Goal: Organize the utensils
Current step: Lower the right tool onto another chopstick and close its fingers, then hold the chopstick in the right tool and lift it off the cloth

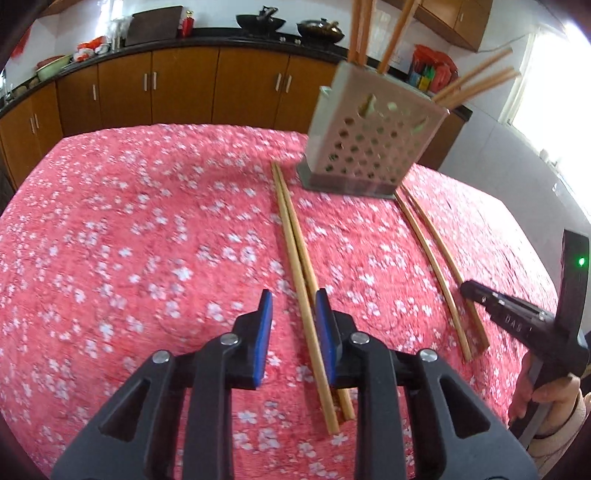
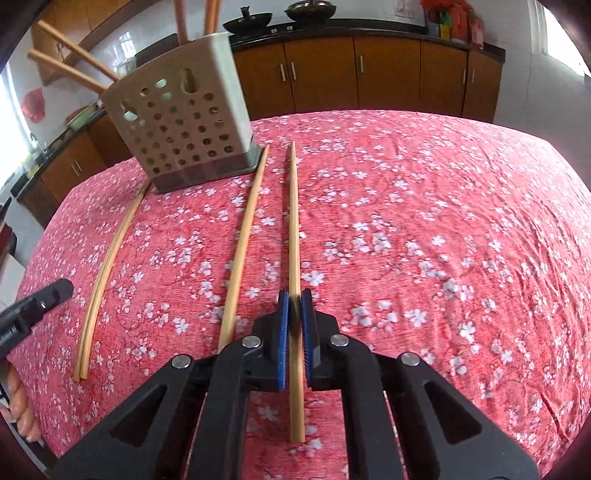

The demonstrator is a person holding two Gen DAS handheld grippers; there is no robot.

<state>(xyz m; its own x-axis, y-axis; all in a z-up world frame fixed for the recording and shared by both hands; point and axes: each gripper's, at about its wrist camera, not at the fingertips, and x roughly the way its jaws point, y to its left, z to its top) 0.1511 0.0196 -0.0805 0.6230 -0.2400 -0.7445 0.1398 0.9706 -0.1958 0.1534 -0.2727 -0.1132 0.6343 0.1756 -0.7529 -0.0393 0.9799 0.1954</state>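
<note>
A perforated beige utensil holder [image 1: 373,147] stands at the far side of the table with several chopsticks sticking out of its top; it also shows in the right wrist view [image 2: 184,125]. My left gripper [image 1: 293,301] is open, its blue pads astride a pair of wooden chopsticks [image 1: 295,251] lying on the cloth. My right gripper [image 2: 294,301] is shut on a single chopstick [image 2: 293,221] that points toward the holder. Another chopstick [image 2: 243,243] lies just left of it. In the left wrist view the right gripper [image 1: 465,286] sits over the second pair [image 1: 432,258].
The table carries a pink floral cloth [image 1: 129,240]. The left pair of chopsticks shows in the right wrist view [image 2: 107,266], with the left gripper's finger [image 2: 55,291] beside it. Brown kitchen cabinets [image 1: 184,85] and a black counter with woks [image 1: 260,22] lie behind.
</note>
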